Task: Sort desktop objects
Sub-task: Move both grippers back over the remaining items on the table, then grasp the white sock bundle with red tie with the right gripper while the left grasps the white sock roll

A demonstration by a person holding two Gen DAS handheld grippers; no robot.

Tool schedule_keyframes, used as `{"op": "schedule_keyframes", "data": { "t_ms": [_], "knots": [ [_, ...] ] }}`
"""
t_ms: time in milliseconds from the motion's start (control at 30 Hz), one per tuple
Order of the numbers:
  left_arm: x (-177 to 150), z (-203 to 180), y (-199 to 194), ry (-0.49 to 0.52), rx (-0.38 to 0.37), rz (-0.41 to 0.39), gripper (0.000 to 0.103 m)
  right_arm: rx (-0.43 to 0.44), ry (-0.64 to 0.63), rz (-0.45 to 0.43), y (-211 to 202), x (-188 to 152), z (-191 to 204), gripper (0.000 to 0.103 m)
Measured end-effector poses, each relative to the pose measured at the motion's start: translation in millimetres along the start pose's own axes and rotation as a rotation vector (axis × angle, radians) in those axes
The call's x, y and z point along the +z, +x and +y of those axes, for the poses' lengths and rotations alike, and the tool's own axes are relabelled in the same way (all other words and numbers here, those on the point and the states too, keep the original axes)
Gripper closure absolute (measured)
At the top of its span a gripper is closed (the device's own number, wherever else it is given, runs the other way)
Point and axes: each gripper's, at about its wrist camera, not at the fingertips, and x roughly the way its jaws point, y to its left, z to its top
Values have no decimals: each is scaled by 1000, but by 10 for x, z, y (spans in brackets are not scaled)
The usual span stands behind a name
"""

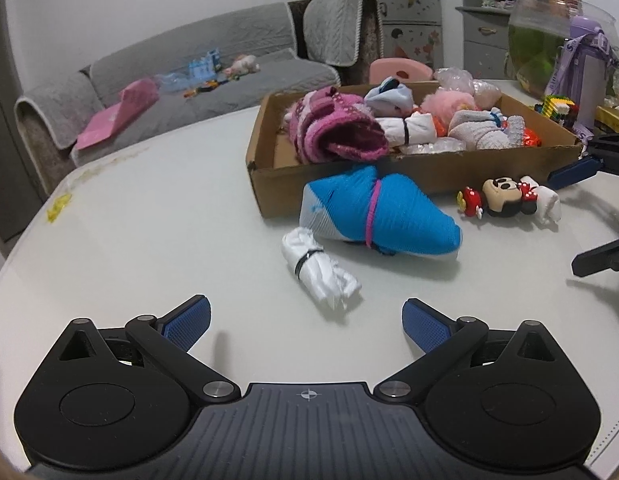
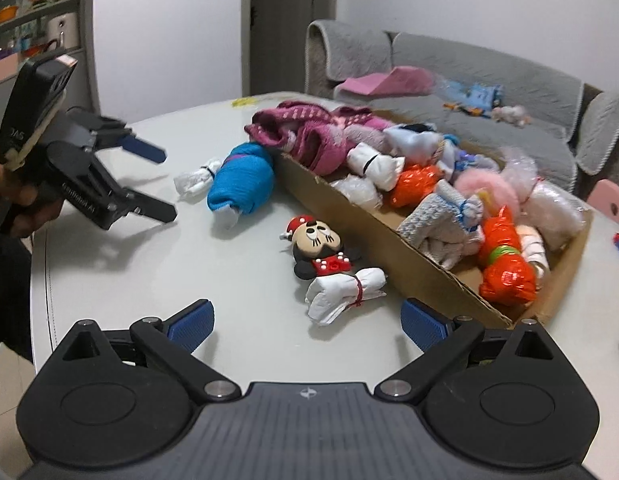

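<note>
A cardboard box [image 1: 425, 168] [image 2: 393, 256] on the white table holds several rolled bundles and a pink knit piece [image 1: 337, 128]. In front of it lie a blue rolled bundle [image 1: 385, 212] [image 2: 241, 184], a small white bundle with a black band [image 1: 319, 274] [image 2: 195, 178], a Minnie Mouse toy [image 1: 505, 196] [image 2: 319, 248] and a white bundle with a red band [image 2: 345, 290]. My left gripper [image 1: 305, 324] [image 2: 165, 184] is open and empty, just short of the small white bundle. My right gripper [image 2: 307, 326] [image 1: 577, 220] is open and empty, near the red-banded bundle.
A glass bowl [image 1: 549, 40], a purple bottle [image 1: 585, 68] and small toy blocks [image 1: 557, 108] stand behind the box at the right. A grey sofa [image 1: 169, 92] with toys lies beyond the table's far edge. A yellow scrap [image 1: 59, 206] lies at the table's left edge.
</note>
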Motion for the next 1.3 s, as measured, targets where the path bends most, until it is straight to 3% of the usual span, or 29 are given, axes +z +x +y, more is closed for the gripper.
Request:
{"op": "schedule_keyframes", "data": {
  "t_ms": [200, 400, 600, 700, 833, 933, 1200, 1300],
  "knots": [
    [116, 13, 136, -6, -15, -4, 0, 17, -70, 37, 108, 38, 9, 1],
    [196, -29, 258, -16, -3, 4, 0, 47, -148, 16, 149, 72, -5, 0],
    [145, 110, 243, -135, 69, 17, 1, 133, -197, 22, 88, 26, 116, 1],
    [73, 224, 135, -179, 64, -2, 1, 170, -204, 32, 15, -24, 165, 2],
    [44, 197, 24, -112, 37, -53, 0, 140, -213, 20, -49, -57, 169, 5],
    [79, 119, 71, -44, 41, -49, 0, 97, -211, 10, -20, -35, 147, 6],
    [173, 1, 226, 98, 71, -74, 0, 119, -184, 20, 56, 14, 54, 10],
    [193, 50, 277, 48, 28, -43, 0, 125, -167, 26, 77, 23, 28, 11]
  ]
}}
